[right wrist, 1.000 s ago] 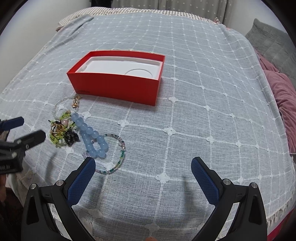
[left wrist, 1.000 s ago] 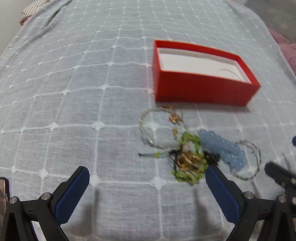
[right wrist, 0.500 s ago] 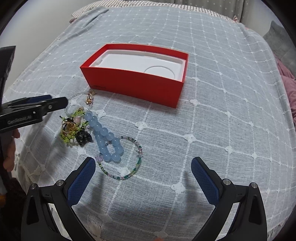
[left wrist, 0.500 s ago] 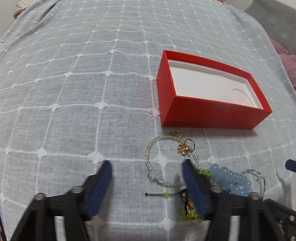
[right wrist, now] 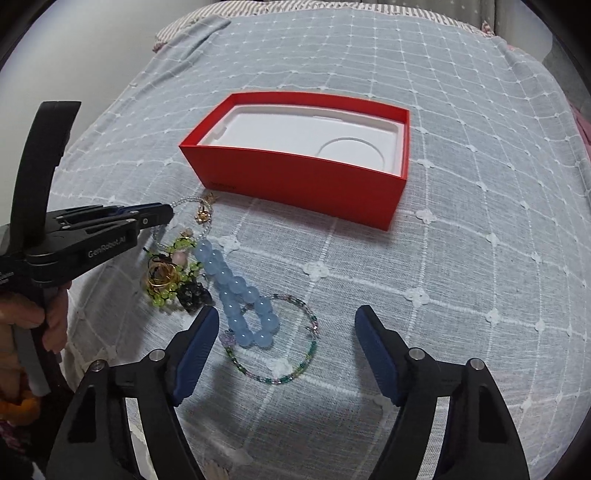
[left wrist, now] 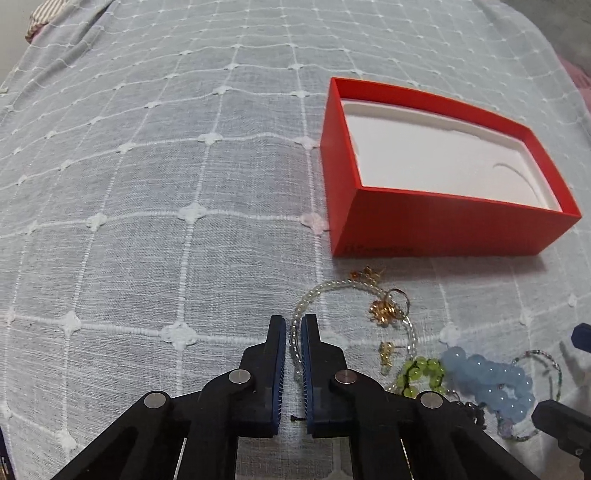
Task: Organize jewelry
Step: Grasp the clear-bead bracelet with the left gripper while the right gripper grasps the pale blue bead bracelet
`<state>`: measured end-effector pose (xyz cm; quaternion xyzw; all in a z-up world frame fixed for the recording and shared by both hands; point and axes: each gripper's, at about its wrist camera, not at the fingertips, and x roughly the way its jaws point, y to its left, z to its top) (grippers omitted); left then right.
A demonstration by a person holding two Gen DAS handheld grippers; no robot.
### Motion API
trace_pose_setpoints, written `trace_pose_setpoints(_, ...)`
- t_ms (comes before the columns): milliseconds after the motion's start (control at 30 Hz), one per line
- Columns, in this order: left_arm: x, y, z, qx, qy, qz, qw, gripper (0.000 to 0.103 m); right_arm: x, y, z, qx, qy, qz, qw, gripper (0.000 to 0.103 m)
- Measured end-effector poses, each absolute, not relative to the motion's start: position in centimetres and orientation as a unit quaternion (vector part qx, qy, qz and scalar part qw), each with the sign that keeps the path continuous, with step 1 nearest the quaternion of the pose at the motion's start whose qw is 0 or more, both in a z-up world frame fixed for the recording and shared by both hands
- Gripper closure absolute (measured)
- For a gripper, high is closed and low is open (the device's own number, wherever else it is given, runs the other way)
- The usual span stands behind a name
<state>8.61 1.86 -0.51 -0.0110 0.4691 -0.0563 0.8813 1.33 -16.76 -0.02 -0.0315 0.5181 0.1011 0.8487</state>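
A heap of jewelry lies on the bed in front of an open red box [left wrist: 436, 225] [right wrist: 303, 177] with a white insert. My left gripper [left wrist: 293, 325] [right wrist: 162, 216] is shut on the near left arc of a clear beaded bracelet [left wrist: 373, 286] with gold charms [left wrist: 384, 312]. Beside it lie a green bead piece [right wrist: 166, 293], a gold ring [right wrist: 162, 275], a black charm [right wrist: 190, 293] and a pale blue bead bracelet [left wrist: 491, 380] [right wrist: 236, 291]. A thin multicolour bead bracelet [right wrist: 295, 373] lies nearest. My right gripper [right wrist: 286, 325] is open and empty above these two.
The grey-blue checked bedspread [right wrist: 461, 240] covers the whole bed. A striped pillow [left wrist: 40, 18] lies at the far left corner. A pink blanket [right wrist: 583, 129] lies off the right edge. The person's hand [right wrist: 26, 332] holds the left gripper's handle.
My left gripper has moved forward past the heap and closed its jaws onto the clear beaded bracelet. My right gripper has moved closer to the blue beads and stays open.
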Motion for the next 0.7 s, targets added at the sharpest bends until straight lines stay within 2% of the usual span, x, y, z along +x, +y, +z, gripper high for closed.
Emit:
trace_pose_setpoints(100, 8.6, 2.3, -0.2, -0.018, 0.468, -0.058, 0.882, 0.097, 1.5, -16.5, 0.0, -0.03, 0.513, 0.111, 0.851, 0.027)
trace_pose_setpoints(167, 8.6, 2.5, -0.2, -0.013, 0.471, -0.06, 0.88, 0.085, 1.5, -16.3, 0.0, -0.03, 0.509, 0.116, 0.853, 0.027)
trace_pose_setpoints(200, 8.6, 2.5, -0.4, -0.012, 0.473, -0.062, 0.879, 0.074, 1.5, -16.2, 0.1, -0.03, 0.506, 0.118, 0.854, 0.027)
trace_pose_setpoints(233, 8.7, 2.5, -0.6, -0.01, 0.475, -0.062, 0.878, 0.07, 1.5, -16.2, 0.1, -0.031, 0.504, 0.12, 0.854, 0.027)
trace_pose_setpoints(367, 8.8, 2.1, -1.2, 0.002, 0.482, -0.055, 0.874, 0.07, 1.7, -15.4, -0.1, -0.04, 0.498, 0.131, 0.856, 0.028)
trace_pose_setpoints(400, 8.8, 2.0, -1.2, 0.003, 0.483, -0.052, 0.874, 0.072, 1.7, -15.3, -0.2, -0.043, 0.497, 0.134, 0.856, 0.029)
trace_pose_setpoints(500, 8.7, 1.8, -1.2, 0.008, 0.485, -0.045, 0.874, 0.101, 1.9, -14.5, -0.6, -0.055, 0.496, 0.143, 0.855, 0.039)
trace_pose_setpoints(567, 8.5, 1.7, -1.1, 0.003, 0.485, -0.045, 0.874, 0.103, 2.3, -14.0, -0.9, -0.06, 0.497, 0.149, 0.853, 0.048)
trace_pose_setpoints(700, 7.8, 1.9, -0.3, -0.009, 0.471, -0.051, 0.881, 0.103, 2.6, -13.0, -1.5, -0.076, 0.494, 0.159, 0.851, 0.057)
